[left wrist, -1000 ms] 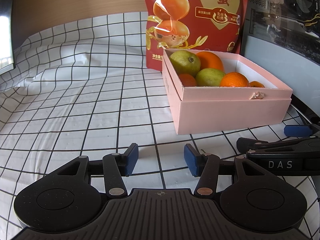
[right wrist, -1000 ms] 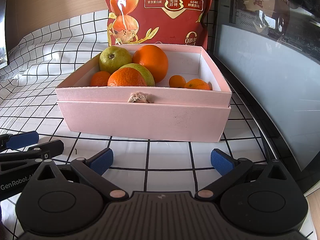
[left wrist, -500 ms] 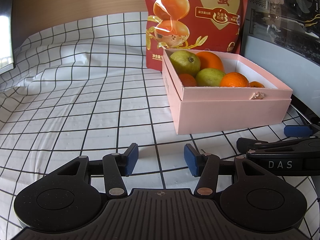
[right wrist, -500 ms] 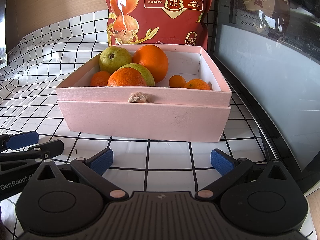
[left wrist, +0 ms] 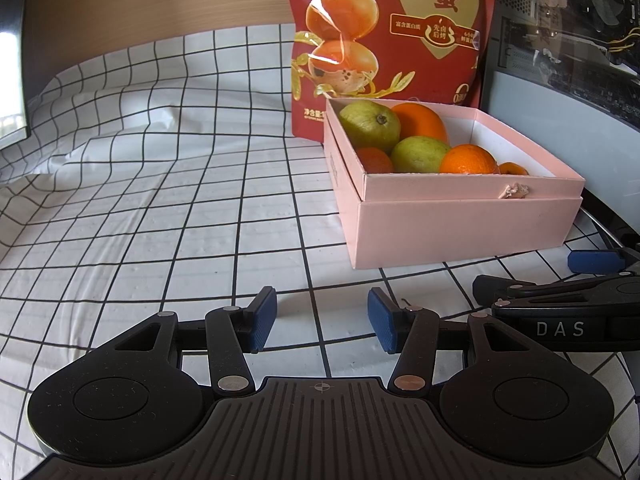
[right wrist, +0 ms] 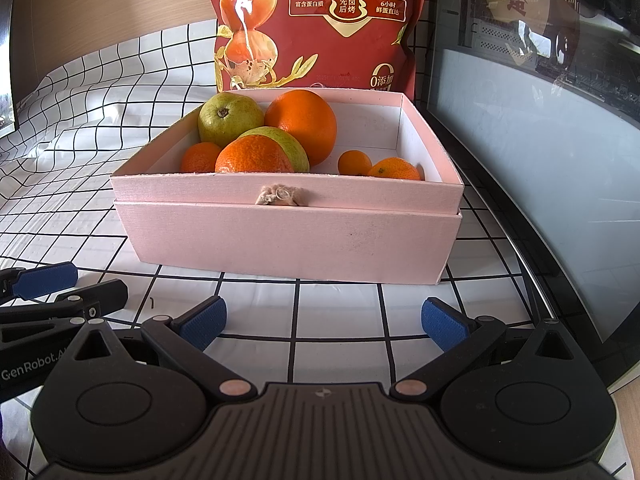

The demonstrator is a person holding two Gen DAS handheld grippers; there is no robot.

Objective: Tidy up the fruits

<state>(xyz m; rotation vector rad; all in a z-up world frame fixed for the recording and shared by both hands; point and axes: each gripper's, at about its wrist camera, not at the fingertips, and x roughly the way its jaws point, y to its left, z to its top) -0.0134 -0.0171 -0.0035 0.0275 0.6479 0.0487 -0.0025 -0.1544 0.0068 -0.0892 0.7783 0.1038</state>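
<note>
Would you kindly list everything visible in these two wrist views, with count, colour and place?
box: 1, pink, on the cloth, in front of the bag
pears: 2, green, left half of the box
big orange: 1, orange, back middle of the box
small oranges: 4, orange; two front left, two front right in the box
bag: 1, red, upright behind the box
cloth: 1, white with black grid, covering the table
left gripper: 1, black with blue pads, open, empty, low over the cloth
right gripper: 1, black with blue pads, wide open, empty, facing the box
</note>
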